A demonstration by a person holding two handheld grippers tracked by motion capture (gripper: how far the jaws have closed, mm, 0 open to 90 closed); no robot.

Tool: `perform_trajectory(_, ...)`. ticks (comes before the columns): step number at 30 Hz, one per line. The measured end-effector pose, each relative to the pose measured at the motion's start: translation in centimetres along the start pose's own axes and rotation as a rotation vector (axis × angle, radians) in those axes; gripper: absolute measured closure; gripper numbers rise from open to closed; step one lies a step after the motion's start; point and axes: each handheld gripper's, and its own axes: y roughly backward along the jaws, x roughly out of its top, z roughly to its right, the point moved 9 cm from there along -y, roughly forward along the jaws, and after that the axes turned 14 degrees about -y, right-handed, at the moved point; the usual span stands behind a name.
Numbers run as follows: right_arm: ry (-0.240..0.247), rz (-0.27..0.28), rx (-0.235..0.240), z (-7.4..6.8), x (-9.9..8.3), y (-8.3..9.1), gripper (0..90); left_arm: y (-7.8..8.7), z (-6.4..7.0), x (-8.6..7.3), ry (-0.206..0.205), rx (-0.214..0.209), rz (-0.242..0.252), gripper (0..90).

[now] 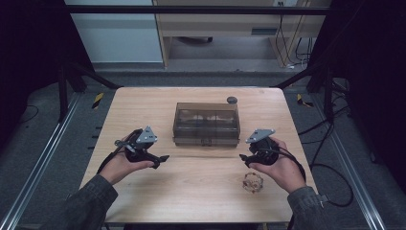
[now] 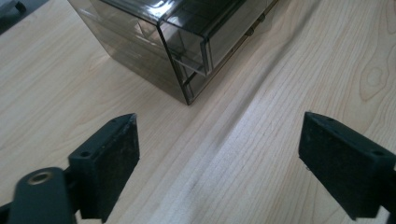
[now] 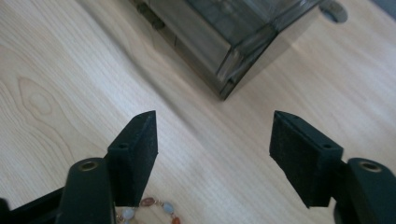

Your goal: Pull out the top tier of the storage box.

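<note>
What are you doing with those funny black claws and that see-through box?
A person sits at a wooden table holding a gripper in each hand. The left gripper and right gripper are both open and empty, one on each side of a closed smoky plastic box. A beaded bracelet lies on the table by the right hand, not picked up yet.

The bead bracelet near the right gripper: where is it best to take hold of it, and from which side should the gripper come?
Probably from above. The bead bracelet lies flat as a loop on the table, so its thin strand is the only part to pinch. The right gripper stands open just beyond it; closing one jaw inside the loop and one outside should catch the beads.
</note>
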Motion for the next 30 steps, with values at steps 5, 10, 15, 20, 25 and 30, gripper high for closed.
perform_trajectory(5, 0.017, 0.011, 0.007, 0.1, 1.2, 0.5, 43.7, 0.1, -0.2, 0.5, -0.035, -0.020, -0.025, 22.1)
perform_trajectory(10, 0.043, -0.002, 0.045, -0.2, 1.9, 0.4, 54.6, -0.3, -0.3, 1.1, -0.052, -0.054, -0.035, 31.0)
perform_trajectory(15, 0.071, -0.037, 0.039, 0.2, 2.2, -0.6, 62.4, -1.1, -0.7, 1.2, -0.074, -0.068, -0.072, 40.0)
perform_trajectory(20, 0.081, -0.051, 0.039, 0.6, 2.4, -1.1, 67.0, -1.8, -1.0, 1.7, -0.085, -0.080, -0.081, 43.7)
perform_trajectory(25, 0.097, -0.074, 0.043, 0.8, 2.7, -1.6, 72.1, -2.3, -1.4, 2.1, -0.090, -0.074, -0.087, 49.3)
perform_trajectory(30, 0.111, -0.094, 0.058, 0.7, 2.7, -2.0, 76.0, -2.7, -1.6, 2.2, -0.091, -0.085, -0.098, 52.8)
